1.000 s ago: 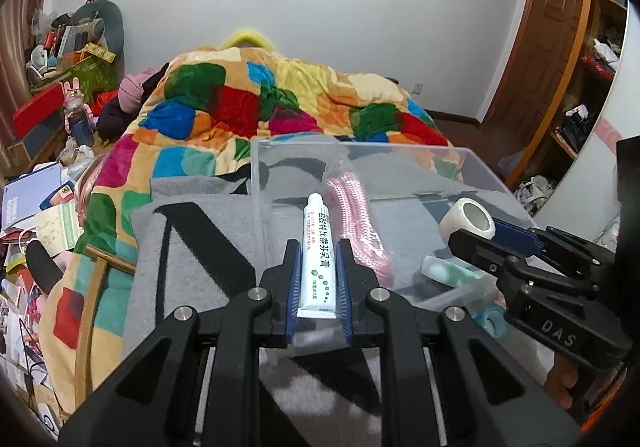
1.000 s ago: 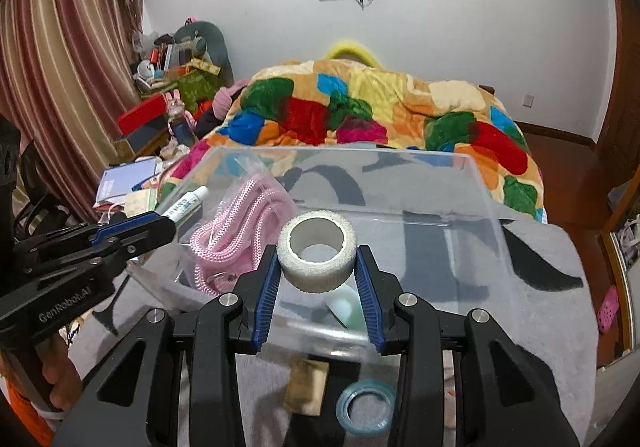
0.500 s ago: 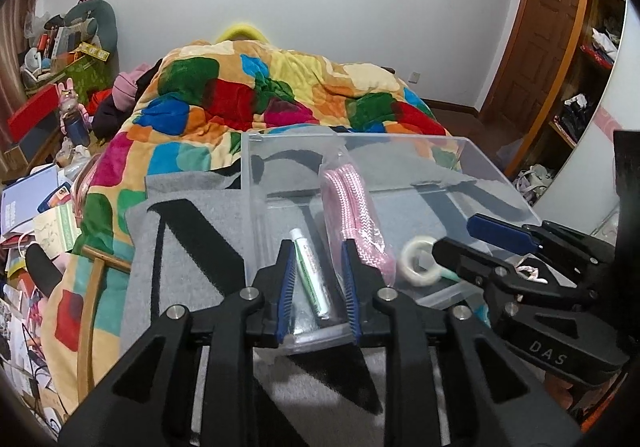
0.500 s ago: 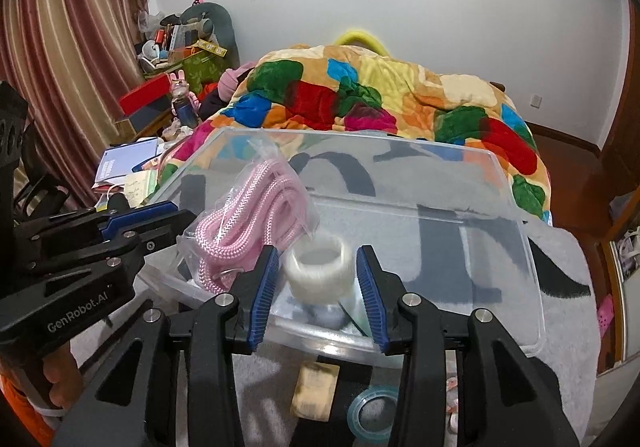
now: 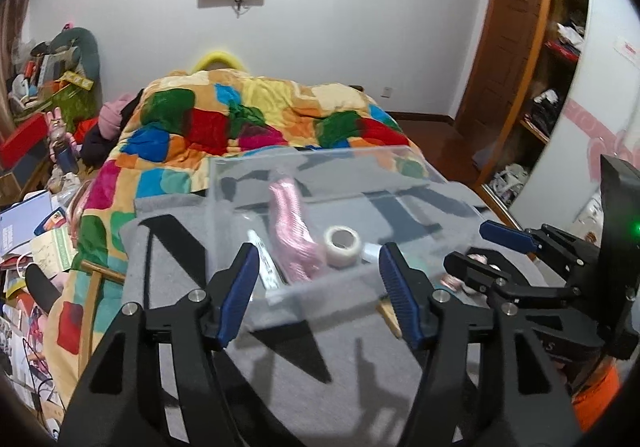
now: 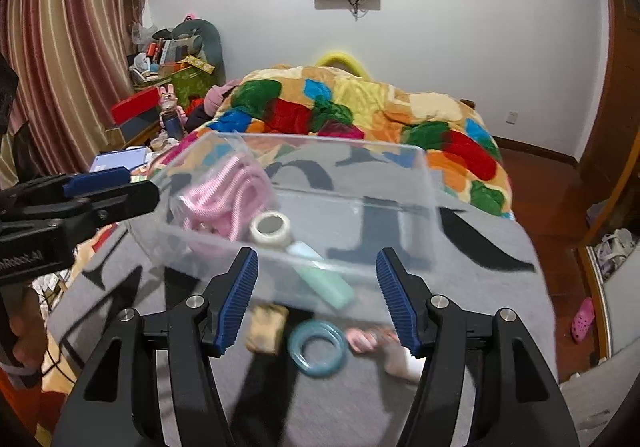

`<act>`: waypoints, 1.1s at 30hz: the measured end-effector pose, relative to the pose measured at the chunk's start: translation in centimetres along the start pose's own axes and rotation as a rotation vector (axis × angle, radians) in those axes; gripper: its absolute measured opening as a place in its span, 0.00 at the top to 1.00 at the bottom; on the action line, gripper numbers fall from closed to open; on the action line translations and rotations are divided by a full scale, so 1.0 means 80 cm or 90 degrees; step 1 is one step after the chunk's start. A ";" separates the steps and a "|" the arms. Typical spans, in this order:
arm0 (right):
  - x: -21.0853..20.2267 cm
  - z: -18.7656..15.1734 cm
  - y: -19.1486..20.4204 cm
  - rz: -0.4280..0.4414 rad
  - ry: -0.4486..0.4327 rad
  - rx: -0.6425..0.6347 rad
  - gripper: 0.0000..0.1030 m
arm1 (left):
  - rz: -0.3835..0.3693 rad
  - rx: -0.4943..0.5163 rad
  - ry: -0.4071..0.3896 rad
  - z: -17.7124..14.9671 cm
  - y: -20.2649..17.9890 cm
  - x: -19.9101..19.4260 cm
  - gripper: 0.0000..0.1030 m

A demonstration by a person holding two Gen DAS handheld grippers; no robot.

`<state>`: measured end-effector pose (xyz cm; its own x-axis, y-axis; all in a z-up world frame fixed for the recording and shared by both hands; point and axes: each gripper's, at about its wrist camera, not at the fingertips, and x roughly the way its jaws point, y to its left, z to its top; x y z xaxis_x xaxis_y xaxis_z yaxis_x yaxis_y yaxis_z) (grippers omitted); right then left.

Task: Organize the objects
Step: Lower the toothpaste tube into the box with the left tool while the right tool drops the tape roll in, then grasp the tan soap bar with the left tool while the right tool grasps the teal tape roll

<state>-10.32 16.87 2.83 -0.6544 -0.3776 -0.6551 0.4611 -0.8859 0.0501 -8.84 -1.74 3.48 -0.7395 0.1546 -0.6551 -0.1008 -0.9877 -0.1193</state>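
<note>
A clear plastic box (image 5: 400, 167) (image 6: 430, 175) sits on a grey blanket. Inside lie a pink rope bundle (image 5: 292, 231) (image 6: 224, 195), a white tape roll (image 5: 342, 241) (image 6: 271, 229), a white tube (image 5: 266, 267) and a pale green tube (image 6: 328, 283). My left gripper (image 5: 316, 295) is open and empty, just in front of the box's near wall. My right gripper (image 6: 316, 299) is open and empty, in front of the box; it also shows in the left wrist view (image 5: 492, 251). In front of the box lie a teal tape ring (image 6: 318, 347), a tan packet (image 6: 266, 329) and a pink item (image 6: 368, 339).
The grey blanket (image 5: 280, 367) (image 6: 480, 287) with black marks covers the bed's foot; a colourful quilt (image 5: 248, 119) lies beyond. Clutter and books (image 5: 32, 223) are at the left. A wooden door and shelves (image 5: 552, 87) stand at the right.
The left gripper let go of the white tube into the box and the right let go of the white tape roll. Both opened wide and pulled back from the box.
</note>
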 end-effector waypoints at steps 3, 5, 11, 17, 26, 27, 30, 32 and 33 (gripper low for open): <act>-0.007 -0.018 -0.014 -0.018 0.005 0.006 0.43 | -0.017 0.009 0.019 -0.011 -0.013 0.006 0.38; -0.009 -0.031 -0.024 -0.025 0.015 0.019 0.43 | -0.023 0.020 0.038 -0.021 -0.023 0.015 0.38; 0.002 -0.074 -0.045 -0.006 0.074 0.059 0.41 | -0.032 0.045 0.121 -0.056 -0.046 0.062 0.38; 0.010 -0.086 -0.031 0.020 0.086 0.043 0.41 | -0.035 0.054 0.173 -0.072 -0.063 0.095 0.38; 0.020 -0.082 -0.008 0.025 0.089 0.004 0.42 | -0.040 0.064 0.184 -0.061 -0.071 0.108 0.59; 0.022 -0.081 -0.006 0.029 0.092 0.004 0.43 | -0.048 0.060 0.186 -0.062 -0.069 0.107 0.61; 0.030 -0.075 0.002 0.034 0.095 -0.003 0.44 | -0.071 0.046 0.183 -0.065 -0.060 0.098 0.76; 0.036 -0.073 0.012 0.032 0.100 -0.020 0.47 | -0.073 0.041 0.178 -0.068 -0.055 0.093 0.78; 0.040 -0.073 0.019 0.024 0.103 -0.032 0.50 | -0.071 0.038 0.174 -0.070 -0.052 0.089 0.78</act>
<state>-8.24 15.90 -3.59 -0.5327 -0.3580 -0.7668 0.5156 -0.8558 0.0414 -9.93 3.57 -4.87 -0.5162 0.2539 -0.8180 -0.2162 -0.9628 -0.1624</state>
